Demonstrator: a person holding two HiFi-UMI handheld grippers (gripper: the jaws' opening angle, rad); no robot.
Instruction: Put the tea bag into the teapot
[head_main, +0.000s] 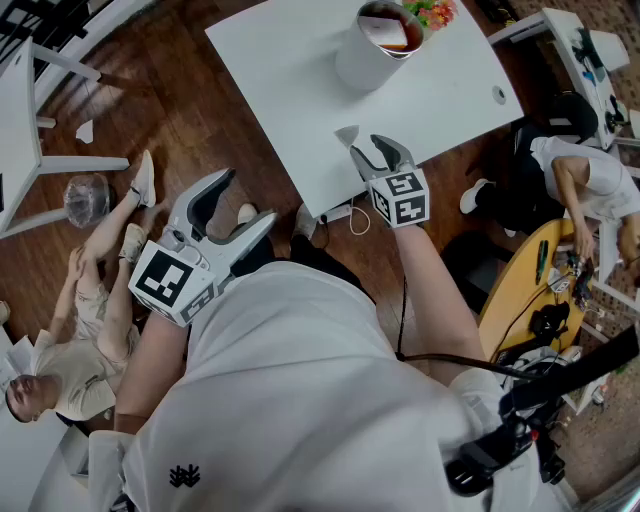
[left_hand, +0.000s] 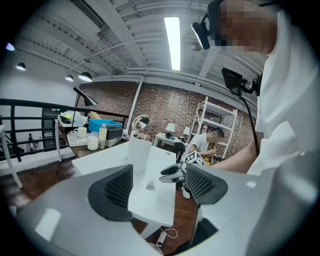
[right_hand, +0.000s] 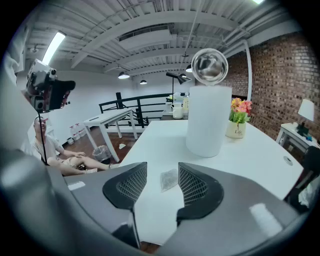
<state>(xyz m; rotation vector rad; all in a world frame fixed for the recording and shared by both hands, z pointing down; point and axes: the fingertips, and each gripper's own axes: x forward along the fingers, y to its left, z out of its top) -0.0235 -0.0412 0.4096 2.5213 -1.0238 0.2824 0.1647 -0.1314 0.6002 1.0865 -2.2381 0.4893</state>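
- The right gripper (head_main: 365, 147) sits at the near edge of the white table (head_main: 290, 90), just right of centre in the head view. Its jaws stand wide apart with nothing pressed between them.
- In the right gripper view, the tea bag (right_hand: 169, 179) lies flat on the tabletop. It shows in the gap ahead of the right gripper's (right_hand: 162, 167) two ribbed pads, and neither pad touches it.
- In the head view, the tea bag (head_main: 347, 133) is a small pale shape just beyond the jaw tips, close to the table's near edge.
- The teapot (head_main: 375, 45), a tall white cylinder, stands upright at the top centre of the head view. It is farther back on the table and well apart from the tea bag.
- In the right gripper view, the teapot (right_hand: 209, 120) rises right of centre, with a small pot of flowers (right_hand: 239, 122) just beside it on its right.
- The left gripper (head_main: 250, 195) hangs over the wooden floor at the centre left of the head view, off the table. Its jaws are spread wide and it holds nothing.
- The left gripper view looks past the open left gripper (left_hand: 159, 170) at the table, the teapot (left_hand: 139, 150) and the right gripper (left_hand: 172, 175) beyond.
- A person (head_main: 90, 300) sits on the floor at the lower left of the head view.
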